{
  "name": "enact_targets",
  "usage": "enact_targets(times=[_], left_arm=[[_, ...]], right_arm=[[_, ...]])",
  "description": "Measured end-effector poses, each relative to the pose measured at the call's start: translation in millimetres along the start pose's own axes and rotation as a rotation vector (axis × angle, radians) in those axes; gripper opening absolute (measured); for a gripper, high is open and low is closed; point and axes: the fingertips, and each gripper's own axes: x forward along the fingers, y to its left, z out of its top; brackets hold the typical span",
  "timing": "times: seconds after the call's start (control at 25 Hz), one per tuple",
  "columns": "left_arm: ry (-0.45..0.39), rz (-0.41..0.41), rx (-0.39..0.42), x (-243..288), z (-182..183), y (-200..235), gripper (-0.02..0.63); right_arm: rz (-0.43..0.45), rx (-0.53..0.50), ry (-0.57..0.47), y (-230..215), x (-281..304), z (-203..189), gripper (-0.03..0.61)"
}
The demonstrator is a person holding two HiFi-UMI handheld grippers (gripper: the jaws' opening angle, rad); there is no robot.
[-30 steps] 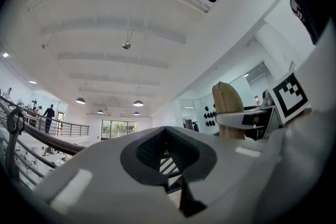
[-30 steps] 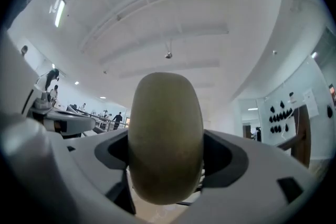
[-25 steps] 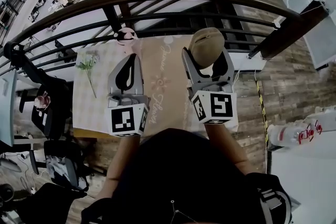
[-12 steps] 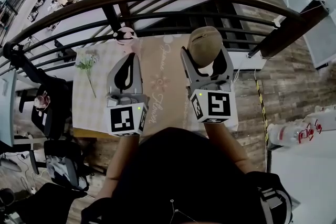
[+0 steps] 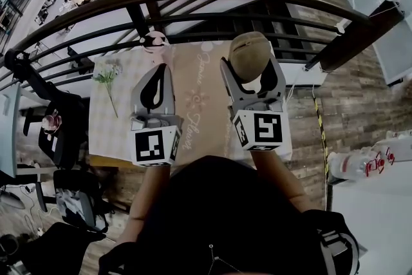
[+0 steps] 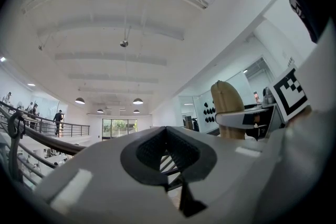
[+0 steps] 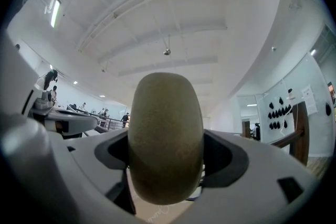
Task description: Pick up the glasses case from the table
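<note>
case (image 5: 250, 55) sits clamped in the right gripper (image 5: 251, 69), jaws closed snug on both its sides, up off the table (image 5: 122, 132) | vs a second ago: barely a nudge of drift, so the grab looks solid | left gripper (image 5: 154, 84) pinched closed on nothing, just hanging beside | pick-up basically done imo

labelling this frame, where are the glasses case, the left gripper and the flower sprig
glasses case (image 5: 251, 55): head view, middle of its tan shell
left gripper (image 5: 162, 71): head view, midway between its fingertips
flower sprig (image 5: 106, 78): head view, its pale blossoms
</note>
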Motion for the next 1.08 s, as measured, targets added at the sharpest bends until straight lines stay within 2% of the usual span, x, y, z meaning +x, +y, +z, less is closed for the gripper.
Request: enact_targets(times=[1.08], left_arm=[[0.013,0.006,0.01,-1.7,-3.1,0.1,0.011]], right_arm=[[0.016,0.011,0.012,0.1,0.7,-4.8,0.371]])
